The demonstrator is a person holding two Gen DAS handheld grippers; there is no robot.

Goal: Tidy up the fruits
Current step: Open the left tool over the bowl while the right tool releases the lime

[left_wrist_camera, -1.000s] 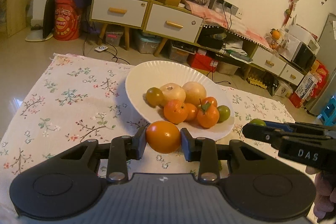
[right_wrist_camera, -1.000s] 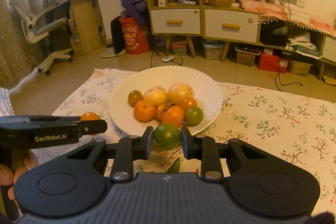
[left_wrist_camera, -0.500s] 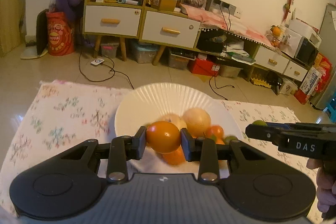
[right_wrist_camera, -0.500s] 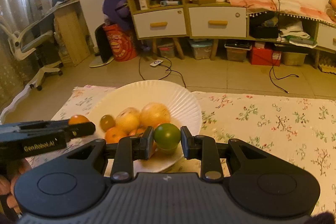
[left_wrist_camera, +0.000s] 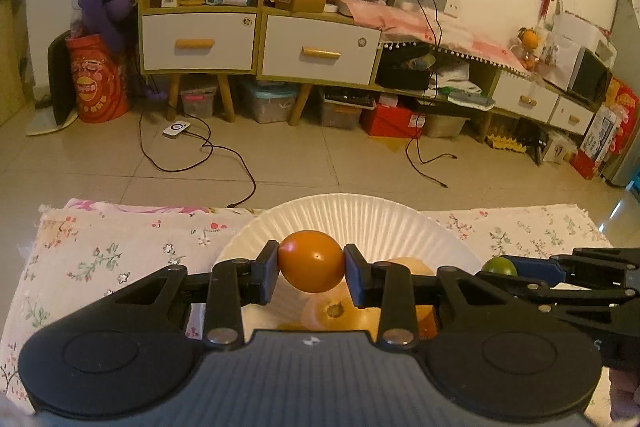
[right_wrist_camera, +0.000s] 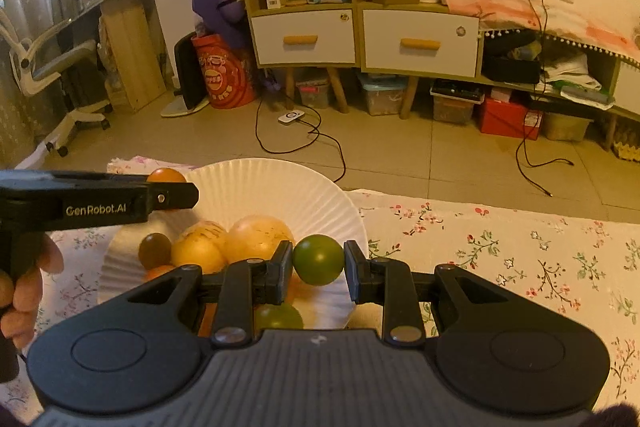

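Fruits are carried above the paper plate (right_wrist_camera: 320,203) for dropping in: an orange fruit (left_wrist_camera: 311,261) is clamped by the left gripper (left_wrist_camera: 311,267), a green fruit (right_wrist_camera: 318,259) by the right gripper (right_wrist_camera: 318,263).

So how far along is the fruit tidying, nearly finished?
Nearly, it seems. Several fruits already sit on the white paper plate. In hand: the left gripper clamps an orange fruit and the right gripper clamps a green fruit, both held over the plate. Left: setting those two down. No loose fruit shows on the flowered cloth.
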